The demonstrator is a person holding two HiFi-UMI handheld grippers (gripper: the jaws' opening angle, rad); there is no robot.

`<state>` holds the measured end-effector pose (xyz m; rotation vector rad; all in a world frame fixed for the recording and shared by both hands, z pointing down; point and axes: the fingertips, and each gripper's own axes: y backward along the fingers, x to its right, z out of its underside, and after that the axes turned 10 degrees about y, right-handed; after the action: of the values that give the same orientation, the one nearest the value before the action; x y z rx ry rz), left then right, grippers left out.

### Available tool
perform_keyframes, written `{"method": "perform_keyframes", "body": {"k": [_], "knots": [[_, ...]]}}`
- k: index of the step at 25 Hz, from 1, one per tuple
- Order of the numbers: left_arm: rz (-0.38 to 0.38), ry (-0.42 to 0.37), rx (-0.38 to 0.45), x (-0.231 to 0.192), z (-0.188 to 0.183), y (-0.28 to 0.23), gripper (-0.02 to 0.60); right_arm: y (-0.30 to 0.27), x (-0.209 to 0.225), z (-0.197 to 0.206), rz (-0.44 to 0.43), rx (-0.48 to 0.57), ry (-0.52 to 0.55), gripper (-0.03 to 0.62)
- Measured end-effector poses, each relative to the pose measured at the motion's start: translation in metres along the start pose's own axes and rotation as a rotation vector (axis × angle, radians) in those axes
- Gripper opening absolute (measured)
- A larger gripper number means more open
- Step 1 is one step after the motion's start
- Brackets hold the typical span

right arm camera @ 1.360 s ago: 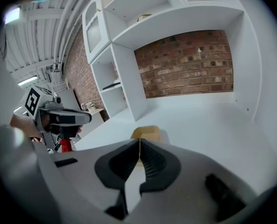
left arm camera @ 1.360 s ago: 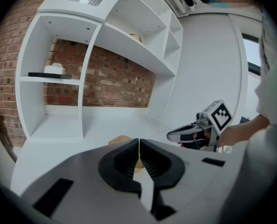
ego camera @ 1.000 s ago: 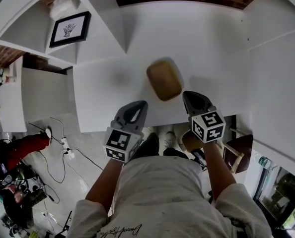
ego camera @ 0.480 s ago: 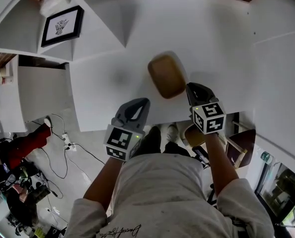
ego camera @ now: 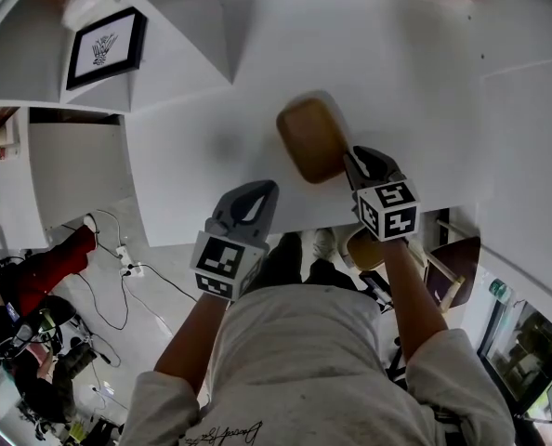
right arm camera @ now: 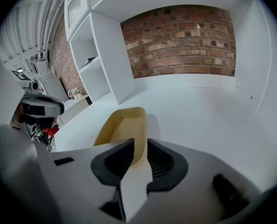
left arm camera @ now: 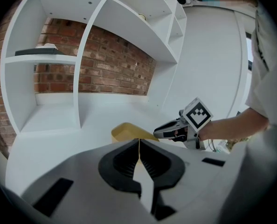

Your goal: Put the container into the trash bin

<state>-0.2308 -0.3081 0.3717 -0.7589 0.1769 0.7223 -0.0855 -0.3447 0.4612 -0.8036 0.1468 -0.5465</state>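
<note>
A tan oval container (ego camera: pixel 310 139) lies on the white table (ego camera: pixel 202 170); it also shows in the right gripper view (right arm camera: pixel 121 131) and in the left gripper view (left arm camera: pixel 125 131). My right gripper (ego camera: pixel 353 159) is at the container's near right corner. Its jaws stand a little open and straddle the container's wall, one jaw over the inside and one outside. My left gripper (ego camera: pixel 254 198) hangs over the table's front edge, left of the container and apart from it. It is shut and holds nothing. No trash bin is in view.
White shelving (ego camera: pixel 178 40) with a framed picture (ego camera: pixel 106 46) stands at the table's left. A brick wall (right arm camera: pixel 180 41) backs the alcove and a white side wall (ego camera: pixel 527 128) closes the right. Cables (ego camera: pixel 118 258) and a wooden stool (ego camera: pixel 361 251) are on the floor below.
My right gripper has moved forward and left until its jaws reached the container's near corner. The left gripper has hardly moved. The container stays in place.
</note>
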Motion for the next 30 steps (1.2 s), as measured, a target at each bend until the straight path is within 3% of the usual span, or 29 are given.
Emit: {"method": "perform_keyframes", "body": {"k": [3, 17, 22, 30], "knots": [[0.002, 0.005, -0.009, -0.002, 0.003, -0.002, 0.018, -0.006, 0.001, 0.003, -0.003, -0.016, 0.0, 0.093], [-0.001, 0.01, -0.024, -0.011, 0.005, -0.005, 0.018, -0.027, 0.003, 0.013, -0.031, -0.071, -0.024, 0.094], [-0.003, 0.016, -0.025, -0.015, 0.006, -0.005, 0.018, -0.03, 0.004, 0.013, -0.017, -0.096, -0.005, 0.046], [-0.007, 0.026, -0.016, -0.017, 0.005, -0.003, 0.018, -0.027, 0.003, 0.011, -0.007, -0.099, -0.016, 0.037]]}}
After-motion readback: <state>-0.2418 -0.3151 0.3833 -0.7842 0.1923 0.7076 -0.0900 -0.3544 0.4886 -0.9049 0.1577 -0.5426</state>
